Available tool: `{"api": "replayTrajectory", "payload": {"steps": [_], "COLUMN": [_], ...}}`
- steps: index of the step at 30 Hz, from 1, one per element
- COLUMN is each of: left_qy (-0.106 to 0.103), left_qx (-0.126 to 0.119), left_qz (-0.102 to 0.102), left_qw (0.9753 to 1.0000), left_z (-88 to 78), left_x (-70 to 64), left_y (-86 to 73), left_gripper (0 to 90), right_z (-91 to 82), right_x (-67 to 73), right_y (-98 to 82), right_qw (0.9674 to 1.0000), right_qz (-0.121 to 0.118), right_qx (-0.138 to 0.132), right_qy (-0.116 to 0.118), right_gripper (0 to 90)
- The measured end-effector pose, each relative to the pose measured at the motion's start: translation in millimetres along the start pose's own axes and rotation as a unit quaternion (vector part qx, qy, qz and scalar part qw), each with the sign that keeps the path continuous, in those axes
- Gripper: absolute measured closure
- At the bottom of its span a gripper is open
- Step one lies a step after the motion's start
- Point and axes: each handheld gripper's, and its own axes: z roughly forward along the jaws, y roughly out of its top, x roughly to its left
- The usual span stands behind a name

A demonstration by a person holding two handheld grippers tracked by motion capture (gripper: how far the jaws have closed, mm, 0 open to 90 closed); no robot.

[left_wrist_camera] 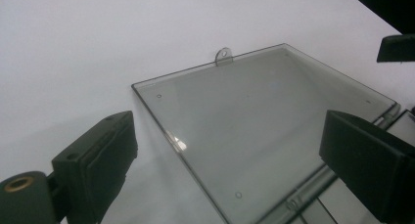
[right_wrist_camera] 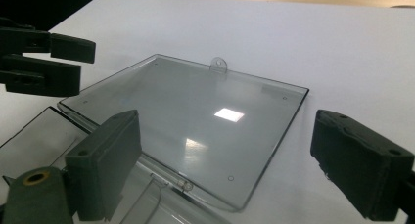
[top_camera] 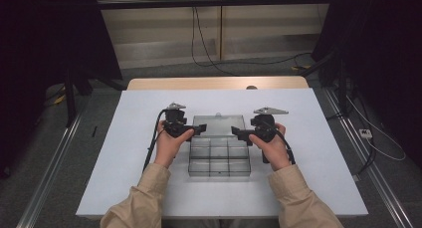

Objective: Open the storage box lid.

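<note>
A clear plastic compartment box [top_camera: 219, 159] lies open on the white table [top_camera: 124, 153], its lid [top_camera: 219, 123] folded back flat on the far side. The lid [left_wrist_camera: 254, 121] [right_wrist_camera: 195, 121] has a small hang tab at its far edge. My left gripper [top_camera: 199, 130] hovers at the lid's left edge, open, with nothing between its jaws [left_wrist_camera: 225, 160]. My right gripper [top_camera: 238, 134] hovers at the lid's right edge, open too, and empty [right_wrist_camera: 225, 160]. Each gripper view shows the other gripper's jaws across the lid.
The box's several compartments look empty. The table's wooden far edge [top_camera: 214, 82] lies beyond the white surface. Cables [top_camera: 209, 58] run on the floor behind, and metal rails [top_camera: 54, 153] flank both sides of the table.
</note>
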Motion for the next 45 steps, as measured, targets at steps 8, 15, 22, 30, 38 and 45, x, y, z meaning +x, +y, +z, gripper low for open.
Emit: {"api": "replayTrajectory", "payload": {"steps": [8, 15, 22, 30, 38, 45], "left_qy": [-0.011, -0.016, -0.02, -0.031, -0.039, -0.038], "left_qx": [-0.014, -0.017, -0.02, -0.017, -0.02, -0.016], "left_qz": [0.016, 0.035, 0.051, 0.065, 0.075, 0.078], "left_qw": [0.9997, 0.9991, 0.9983, 0.9973, 0.9962, 0.9961], "left_z": [-19.8, -38.3, -54.2, -67.8, -80.8, -87.8], "left_x": [-2.2, -2.0, -1.8, -3.3, 1.3, 4.6], "left_y": [-4.9, -15.3, -24.5, -37.9, -47.0, -52.5], "left_gripper": [5.8, 5.7, 5.6, 5.6, 5.6, 5.6], "right_z": [-18.7, -38.9, -62.6, -80.0, -90.7, -94.5], "right_x": [-0.5, -1.7, -8.1, -20.9, -28.7, -32.6], "right_y": [-3.2, -12.7, -19.2, -31.9, -47.1, -54.6], "right_qw": [0.9998, 0.9992, 0.9988, 0.9989, 0.9988, 0.9985], "right_qz": [-0.018, -0.04, -0.046, -0.036, -0.041, -0.051], "right_qx": [-0.006, -0.001, -0.009, -0.007, 0.004, 0.012], "right_qy": [-0.009, -0.007, -0.017, -0.03, -0.027, -0.019], "right_gripper": [11.1, 13.0, 20.0, 27.7, 33.8, 44.2]}}
